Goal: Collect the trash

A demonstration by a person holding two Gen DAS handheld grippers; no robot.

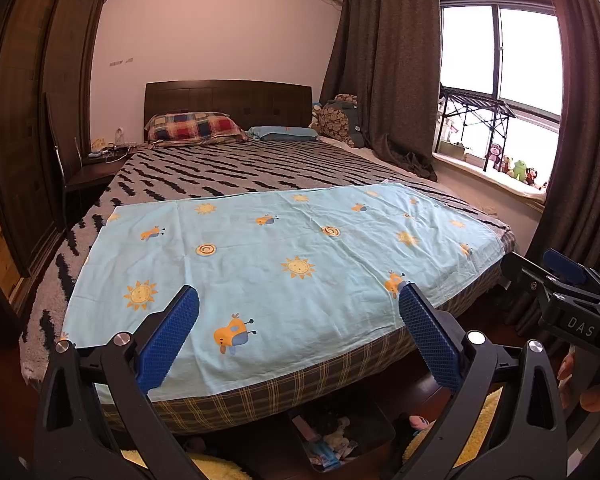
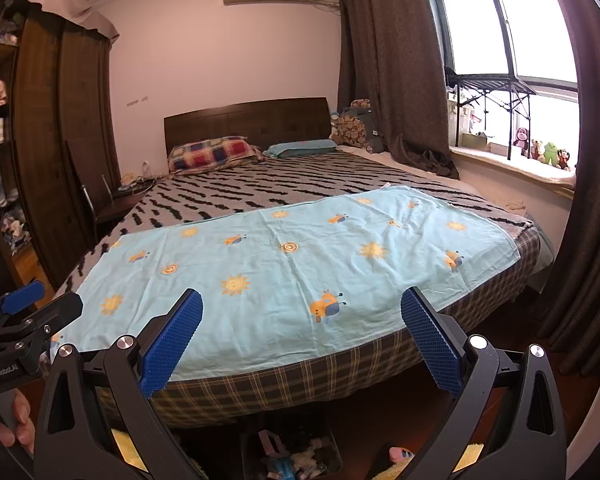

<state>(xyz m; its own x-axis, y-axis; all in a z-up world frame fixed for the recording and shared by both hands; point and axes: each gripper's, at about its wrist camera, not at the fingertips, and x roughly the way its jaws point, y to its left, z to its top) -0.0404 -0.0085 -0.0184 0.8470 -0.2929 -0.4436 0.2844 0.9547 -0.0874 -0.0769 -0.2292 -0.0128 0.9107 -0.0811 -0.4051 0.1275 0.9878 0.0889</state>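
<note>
The left gripper (image 1: pixel 299 306) is held with its jaws spread wide; both blue textured pads (image 1: pixel 168 340) are bare and nothing lies between them. The right gripper (image 2: pixel 301 310) is in the same state, jaws spread wide, with bare blue pads (image 2: pixel 171 344). Both grippers are held level and side by side, pointing forward in the same direction. In the left wrist view, the right gripper's body is near the right edge, gripped by the person's right hand (image 1: pixel 588 390). In the right wrist view, the left hand (image 2: pixel 16 420) grips the left unit.
</note>
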